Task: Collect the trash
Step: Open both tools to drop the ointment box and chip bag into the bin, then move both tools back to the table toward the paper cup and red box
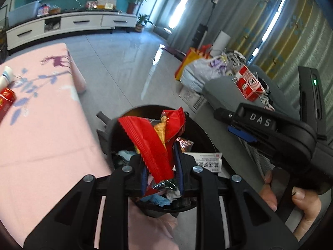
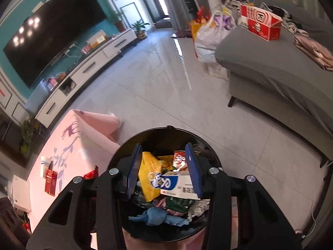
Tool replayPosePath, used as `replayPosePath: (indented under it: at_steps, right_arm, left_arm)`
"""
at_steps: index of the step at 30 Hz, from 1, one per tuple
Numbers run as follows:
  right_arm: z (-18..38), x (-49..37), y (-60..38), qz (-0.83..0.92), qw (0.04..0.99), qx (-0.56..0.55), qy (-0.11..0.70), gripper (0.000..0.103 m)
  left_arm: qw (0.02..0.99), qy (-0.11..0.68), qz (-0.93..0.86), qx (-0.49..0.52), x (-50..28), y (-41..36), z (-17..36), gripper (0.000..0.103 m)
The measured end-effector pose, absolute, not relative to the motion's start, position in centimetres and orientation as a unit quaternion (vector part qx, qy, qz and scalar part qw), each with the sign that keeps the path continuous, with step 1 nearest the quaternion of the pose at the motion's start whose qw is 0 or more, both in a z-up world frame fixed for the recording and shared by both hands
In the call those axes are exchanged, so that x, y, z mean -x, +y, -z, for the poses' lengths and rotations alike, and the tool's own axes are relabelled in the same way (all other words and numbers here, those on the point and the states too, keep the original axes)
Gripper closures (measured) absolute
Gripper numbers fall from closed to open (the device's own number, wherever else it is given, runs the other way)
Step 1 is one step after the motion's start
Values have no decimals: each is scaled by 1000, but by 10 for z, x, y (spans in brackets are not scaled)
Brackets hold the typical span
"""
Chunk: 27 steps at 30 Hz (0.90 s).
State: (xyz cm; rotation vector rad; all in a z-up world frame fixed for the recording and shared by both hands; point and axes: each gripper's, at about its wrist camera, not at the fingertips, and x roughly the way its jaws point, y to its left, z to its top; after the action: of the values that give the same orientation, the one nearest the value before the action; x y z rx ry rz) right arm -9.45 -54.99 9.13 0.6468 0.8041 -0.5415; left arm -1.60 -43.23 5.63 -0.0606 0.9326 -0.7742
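A black round trash bin stands on the floor beside the pink table, full of wrappers, and shows in the right wrist view too. My left gripper is shut on a red snack wrapper and holds it over the bin. My right gripper is open above the bin, its fingers either side of a white and blue tissue pack and a yellow wrapper lying in the bin. The right gripper's body shows in the left wrist view.
The pink-clothed table holds a red carton, a white cup and a red wrapper. A grey sofa with a red box stands right. Bags sit on the floor. A TV cabinet lines the wall.
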Motion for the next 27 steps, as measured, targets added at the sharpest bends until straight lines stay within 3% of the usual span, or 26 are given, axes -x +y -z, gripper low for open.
replayPosePath:
  at_steps: [11,18,19,21,27]
  right_arm:
    - [-76,103,-569,289,810,-324,395,59]
    - [-72,102,-572,301,803,-319,403,59]
    - [-72,102,-572,302,802,-318,404,59]
    - [-72,102,-572,304,802,-317,405,59]
    - [-80,102,-566,305,807,-312,398,59]
  left_arm:
    - [781,491,387,2,14,-470,-16,79]
    - [767,514,384,-16,13,-482,1,70]
    - [767,514,383,-16,13,-483,1,68]
    - [765,515,386,-9,13,-481,0,45]
    - [780,489,391,14,12,-465,-23,18]
